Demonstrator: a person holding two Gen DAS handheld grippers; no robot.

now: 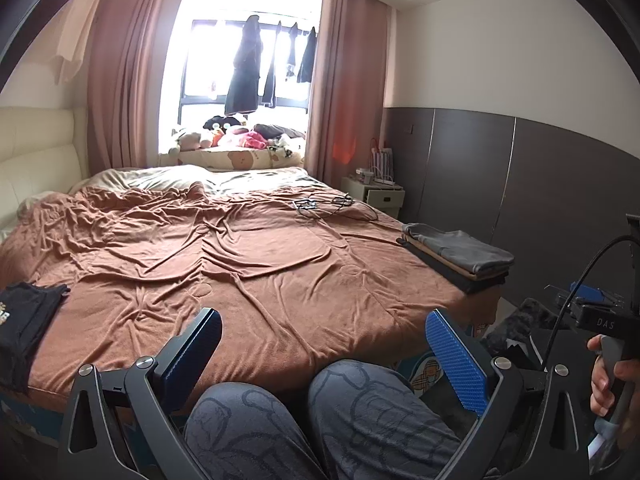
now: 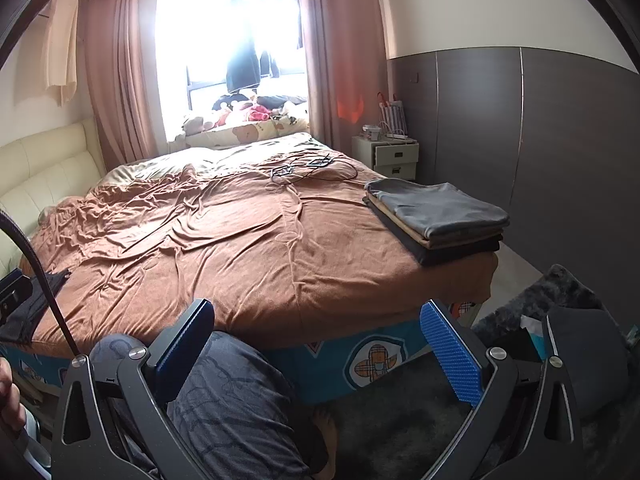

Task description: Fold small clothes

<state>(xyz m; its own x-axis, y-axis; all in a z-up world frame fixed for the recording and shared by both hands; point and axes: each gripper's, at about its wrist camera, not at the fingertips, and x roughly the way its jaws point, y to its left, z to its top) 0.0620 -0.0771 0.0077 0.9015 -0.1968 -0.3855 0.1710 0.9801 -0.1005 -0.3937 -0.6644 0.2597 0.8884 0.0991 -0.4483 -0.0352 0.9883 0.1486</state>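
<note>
At the bottom of both frames, left gripper point(image 1: 322, 354) and right gripper point(image 2: 316, 346) level over knees, jaws apart and empty, folded stack point(image 2: 436, 216) at right.

A stack of folded clothes point(image 2: 438, 216) sits at the bed's point(image 2: 240, 240) near right corner, a loose garment point(image 1: 24, 320) at its near left edge, cables point(image 2: 312, 170) toward the far side, a nightstand point(image 2: 394, 156) beyond the stack, and a window ledge with toys point(image 1: 236, 140) behind the bed
</note>
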